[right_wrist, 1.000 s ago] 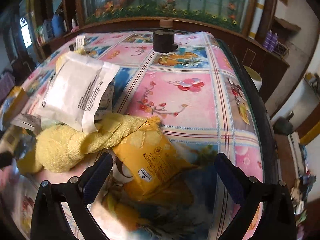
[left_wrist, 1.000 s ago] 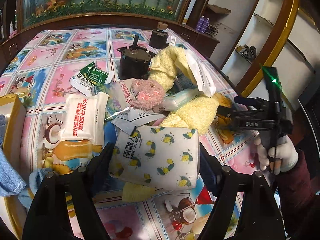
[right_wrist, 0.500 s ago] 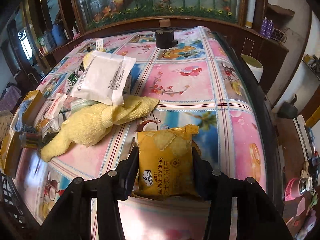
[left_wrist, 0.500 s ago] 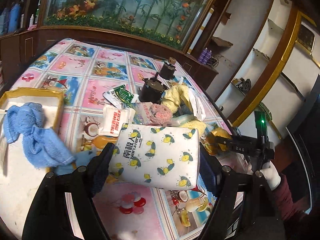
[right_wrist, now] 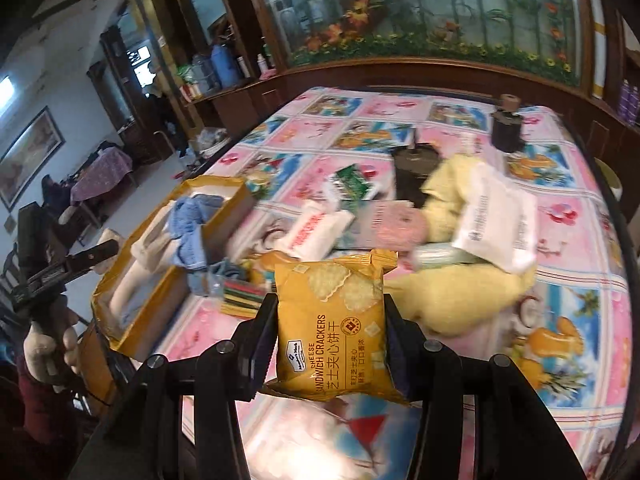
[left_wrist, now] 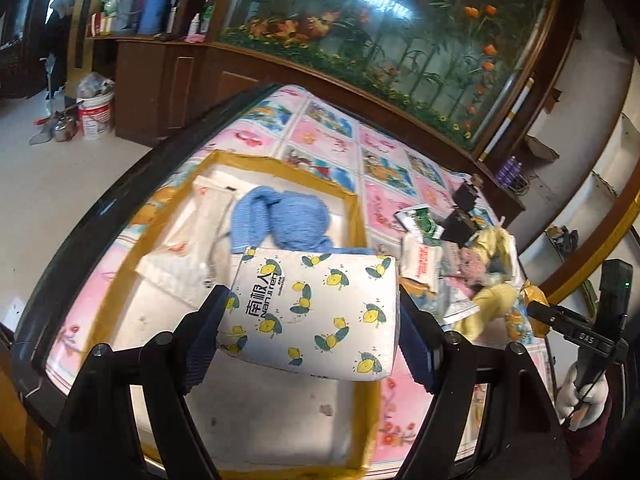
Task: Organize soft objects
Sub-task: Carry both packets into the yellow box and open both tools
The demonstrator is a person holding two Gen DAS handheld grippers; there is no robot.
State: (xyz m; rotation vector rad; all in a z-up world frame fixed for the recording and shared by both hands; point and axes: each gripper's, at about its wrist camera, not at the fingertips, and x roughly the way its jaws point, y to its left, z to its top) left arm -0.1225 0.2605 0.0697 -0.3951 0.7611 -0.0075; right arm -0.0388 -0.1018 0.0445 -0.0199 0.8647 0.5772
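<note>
Cartoon-print tablecloth [left_wrist: 320, 136] covering a table beside a planted aquarium wall. Left gripper [left_wrist: 312, 320] pinching the lemon-print tissue pack [left_wrist: 316, 312], hovering level over the yellow-rimmed box [left_wrist: 352, 208] at the table's near-left corner, blue towel [left_wrist: 280, 220] inside. Right gripper [right_wrist: 330, 332] clamping the cheese sandwich cracker packet [right_wrist: 332, 328], raised above the near edge. Risking a slip: soft pack bulging between pads, possibly dropping onto the box rim; crackers possibly getting crushed.

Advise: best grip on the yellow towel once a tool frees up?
Pinch the yellow towel at its thick near fold, bare of other items, coming from above on the near side. Its far part runs under the white pouch, so a grasp there would drag the pouch along.
</note>
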